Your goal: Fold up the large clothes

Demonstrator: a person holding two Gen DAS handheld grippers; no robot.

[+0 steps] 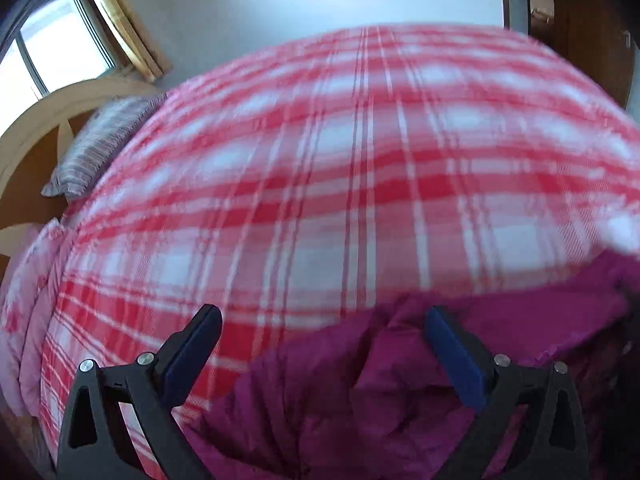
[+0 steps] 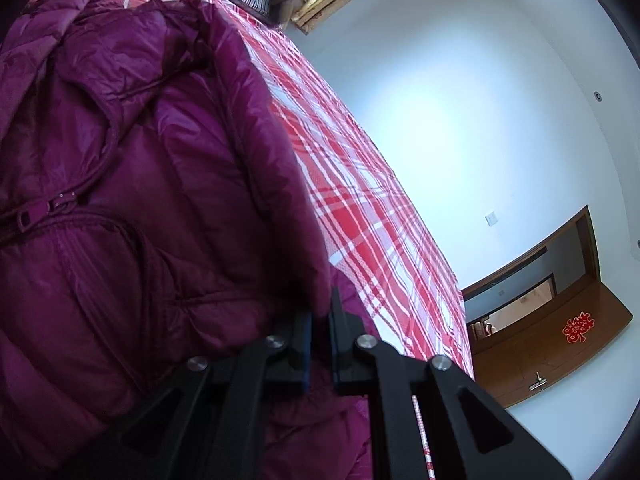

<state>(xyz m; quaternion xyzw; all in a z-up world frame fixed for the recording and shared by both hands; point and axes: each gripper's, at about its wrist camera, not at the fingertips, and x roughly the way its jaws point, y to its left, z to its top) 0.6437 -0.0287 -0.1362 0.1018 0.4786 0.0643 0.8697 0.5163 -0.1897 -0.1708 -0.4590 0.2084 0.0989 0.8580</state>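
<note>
Left tongs [image 1: 322, 354] spread wide and empty above the jacket [image 1: 400, 400], which lies at the near edge of the bed [image 1: 320, 160]. Right tongs [image 2: 320, 320] clamped on the jacket's hem. Likely trouble: slick padded cloth sliding out of that one pinch, or bunching unevenly without a second hold. Purple, glossy, quilted, zipped, rumpled, not yet folded.
</note>
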